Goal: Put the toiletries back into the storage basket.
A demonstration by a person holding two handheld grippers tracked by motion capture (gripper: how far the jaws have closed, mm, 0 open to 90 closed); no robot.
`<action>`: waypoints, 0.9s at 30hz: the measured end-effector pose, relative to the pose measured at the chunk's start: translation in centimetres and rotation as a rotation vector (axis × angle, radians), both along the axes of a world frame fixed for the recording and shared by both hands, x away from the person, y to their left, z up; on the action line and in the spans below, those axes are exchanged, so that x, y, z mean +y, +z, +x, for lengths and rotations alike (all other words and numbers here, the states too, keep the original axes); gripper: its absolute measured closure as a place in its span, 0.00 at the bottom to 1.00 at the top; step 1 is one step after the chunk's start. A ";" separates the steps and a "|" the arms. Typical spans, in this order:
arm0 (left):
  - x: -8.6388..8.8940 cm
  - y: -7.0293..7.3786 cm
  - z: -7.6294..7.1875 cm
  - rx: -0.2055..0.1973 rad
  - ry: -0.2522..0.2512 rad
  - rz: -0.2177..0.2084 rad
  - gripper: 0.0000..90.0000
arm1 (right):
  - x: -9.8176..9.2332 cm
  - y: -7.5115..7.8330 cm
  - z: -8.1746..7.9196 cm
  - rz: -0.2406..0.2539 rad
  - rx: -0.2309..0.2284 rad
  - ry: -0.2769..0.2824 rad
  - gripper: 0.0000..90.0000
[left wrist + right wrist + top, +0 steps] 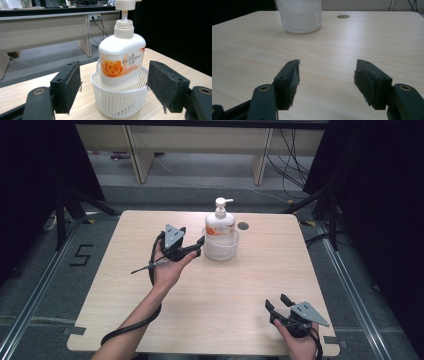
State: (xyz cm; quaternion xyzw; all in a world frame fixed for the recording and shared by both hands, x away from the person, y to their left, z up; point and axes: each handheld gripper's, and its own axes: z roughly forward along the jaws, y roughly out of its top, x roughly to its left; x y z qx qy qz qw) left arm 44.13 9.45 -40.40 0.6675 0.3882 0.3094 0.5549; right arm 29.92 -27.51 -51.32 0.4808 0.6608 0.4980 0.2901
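A white pump bottle [220, 222] with an orange flower label stands upright in a small white slatted basket [220, 249] at the back middle of the wooden table [235, 285]. My left gripper [200, 246] is open just left of the basket, pointing at it. In the left gripper view the bottle [121, 60] and basket [120, 102] sit between and a little beyond the spread jaws of the left gripper [115, 77], apart from both pads. My right gripper [276, 301] rests open near the front right edge, nothing in it. The right gripper [327, 72] faces the distant basket [299, 17].
A small round hole [243, 226] lies in the tabletop just right of the basket. Black cables trail from both grippers over the front edge. Beyond the table are a grey floor, desk legs [137, 155] and dark curtains at both sides.
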 end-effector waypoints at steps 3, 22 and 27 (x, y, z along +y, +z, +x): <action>0.7 -0.5 -0.6 -0.007 -0.004 0.011 0.29 | -0.1 0.0 0.0 -0.004 -0.003 -0.002 0.41; 8.0 -9.2 -7.3 0.027 0.032 0.031 0.31 | 0.0 0.0 0.0 -0.017 0.011 0.003 0.41; 8.9 -10.6 -8.2 0.054 0.048 0.025 0.31 | 0.2 0.0 0.0 -0.017 0.019 0.010 0.41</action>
